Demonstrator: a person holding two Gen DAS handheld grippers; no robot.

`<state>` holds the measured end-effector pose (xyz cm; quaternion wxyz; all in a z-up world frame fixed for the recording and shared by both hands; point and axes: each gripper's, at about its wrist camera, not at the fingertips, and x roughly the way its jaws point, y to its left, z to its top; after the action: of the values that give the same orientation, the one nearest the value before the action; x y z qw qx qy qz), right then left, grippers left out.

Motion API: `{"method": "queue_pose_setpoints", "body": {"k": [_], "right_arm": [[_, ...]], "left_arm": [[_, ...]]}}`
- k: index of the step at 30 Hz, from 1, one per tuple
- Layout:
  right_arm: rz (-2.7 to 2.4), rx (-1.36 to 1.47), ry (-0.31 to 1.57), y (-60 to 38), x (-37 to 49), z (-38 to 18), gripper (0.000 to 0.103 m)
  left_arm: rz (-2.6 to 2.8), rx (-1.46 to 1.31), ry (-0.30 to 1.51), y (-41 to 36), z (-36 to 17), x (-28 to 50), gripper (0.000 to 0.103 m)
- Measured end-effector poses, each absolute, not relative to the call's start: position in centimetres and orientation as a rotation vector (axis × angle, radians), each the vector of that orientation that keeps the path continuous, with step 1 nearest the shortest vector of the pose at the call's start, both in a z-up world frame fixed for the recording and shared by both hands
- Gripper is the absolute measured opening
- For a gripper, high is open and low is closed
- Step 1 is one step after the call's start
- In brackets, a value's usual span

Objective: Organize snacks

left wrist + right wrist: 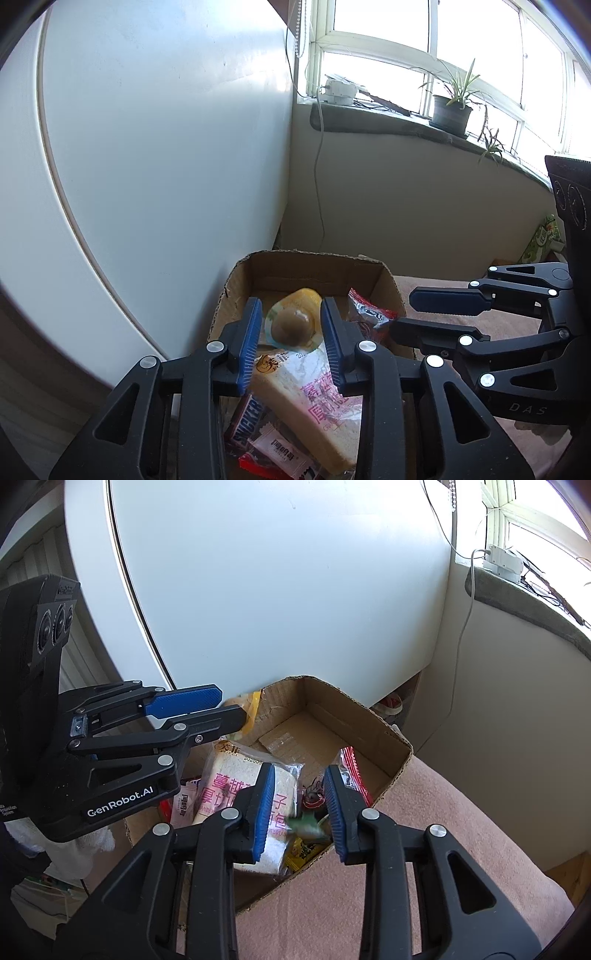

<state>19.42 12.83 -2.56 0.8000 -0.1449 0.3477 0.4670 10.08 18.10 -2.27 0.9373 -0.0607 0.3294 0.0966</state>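
- Left wrist view: my left gripper [291,334] hangs over the cardboard box [388,280], its blue pads apart and pressing on nothing; a round brown-and-yellow pastry in clear wrap [293,321] shows in the gap below them.
- Under that pastry, the wrapped sliced bread [303,398] lies slantwise toward the near edge of the box; a Snickers bar [245,421] and a pale sachet [279,448] sit at the near left corner, both cut off by my gripper's frame.
- A red-edged clear packet [369,314] leans against the right wall of the box.
- My right gripper [421,314] reaches in from the right above that wall; here I cannot tell its gap.
- Around the box: a white cabinet [147,166] stands just beside its left wall; behind it are a window sill with a potted plant [452,110] and a dangling cable [317,184].
- Right wrist view: my right gripper [301,814] is open over the near right corner of the box [391,738], nothing clamped; a blurred green scrap [306,825] sits between the pads, too smeared to identify.
- A yellow packet [301,853] lies half hidden at the near wall.
- The box rests on a pink cloth [424,849].
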Motion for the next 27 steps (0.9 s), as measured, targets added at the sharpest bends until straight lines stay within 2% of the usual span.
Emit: {"method": "queue_pose_setpoints", "body": {"k": [1,2,10,12,13,14,15,16,18,20,22,25,27], "right_arm": [[1.000,-0.309,0.741,12.7,19.3,-2.4,0.040],[0.998,-0.304,0.737,12.5,19.2,-2.3,0.042],[1.001,-0.270,0.717,10.6,16.7,-1.1,0.043],[0.990,-0.278,0.699,10.0,15.6,-0.9,0.054],[0.986,-0.280,0.685,9.7,14.9,-0.8,0.062],[0.985,-0.279,0.674,9.2,14.3,-0.7,0.066],[0.984,-0.276,0.666,8.8,13.8,-0.5,0.066],[0.982,-0.275,0.661,8.3,13.3,-0.4,0.066],[0.972,-0.281,0.643,7.6,12.2,-0.1,0.066],[0.955,-0.295,0.625,7.0,11.1,0.1,0.078],[0.938,-0.300,0.602,6.3,10.0,0.3,0.085],[0.918,-0.292,0.583,5.3,8.6,0.7,0.086],[0.893,-0.280,0.579,4.6,7.9,0.7,0.093]], "left_arm": [[0.199,-0.123,0.666,18.1,-2.1,9.9,0.035],[0.201,-0.122,0.661,18.1,-1.9,9.7,0.035],[0.222,-0.129,0.618,17.3,-0.3,6.3,0.035],[0.225,-0.134,0.608,17.0,0.0,5.2,0.035],[0.227,-0.138,0.602,16.9,0.1,4.6,0.036],[0.230,-0.143,0.598,16.8,0.2,4.0,0.039],[0.236,-0.148,0.593,16.7,0.3,3.4,0.050],[0.240,-0.152,0.586,16.6,0.4,2.7,0.056],[0.248,-0.152,0.575,16.1,0.6,1.4,0.056],[0.251,-0.155,0.571,15.6,0.7,0.3,0.058],[0.257,-0.158,0.561,14.9,0.8,-1.0,0.066],[0.286,-0.141,0.542,13.8,1.1,-2.6,0.075],[0.307,-0.140,0.533,13.2,1.2,-3.6,0.080]]}}
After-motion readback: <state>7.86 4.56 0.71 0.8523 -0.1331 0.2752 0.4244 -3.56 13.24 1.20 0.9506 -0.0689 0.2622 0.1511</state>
